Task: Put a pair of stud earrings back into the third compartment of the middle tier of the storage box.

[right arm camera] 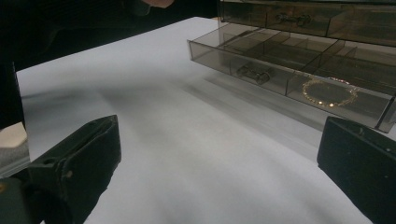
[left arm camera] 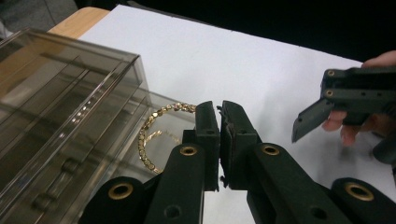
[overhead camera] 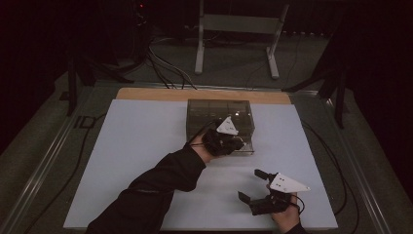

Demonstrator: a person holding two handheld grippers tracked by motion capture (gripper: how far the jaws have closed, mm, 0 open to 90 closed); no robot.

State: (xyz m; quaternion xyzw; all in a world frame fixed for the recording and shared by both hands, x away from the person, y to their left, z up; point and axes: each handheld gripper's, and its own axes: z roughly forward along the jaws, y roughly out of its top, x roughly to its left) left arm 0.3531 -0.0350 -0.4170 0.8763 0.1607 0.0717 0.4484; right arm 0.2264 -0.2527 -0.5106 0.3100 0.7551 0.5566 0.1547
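The left gripper (left arm camera: 220, 140) is closed on nothing beside the gold bracelet (left arm camera: 154, 135) in the open drawer (right arm camera: 280, 70); the right gripper (overhead camera: 258, 187) gapes wide near the table's (overhead camera: 146, 146) front edge.

Big white sheet (overhead camera: 141, 161) covers most of a light wooden tabletop (overhead camera: 146, 93), w/ a strip of bare wood showing along the far edge. Beyond it, on grey carpet floor (overhead camera: 234, 61), stands a pale grey metal frame stand (overhead camera: 237, 29) on two legs, and black cables (overhead camera: 163, 68) trail across the floor to its left, twd the table's far edge. Dark metal rails (overhead camera: 41, 168) run along the table's left and right sides; the background past the stand is too dark to tell.
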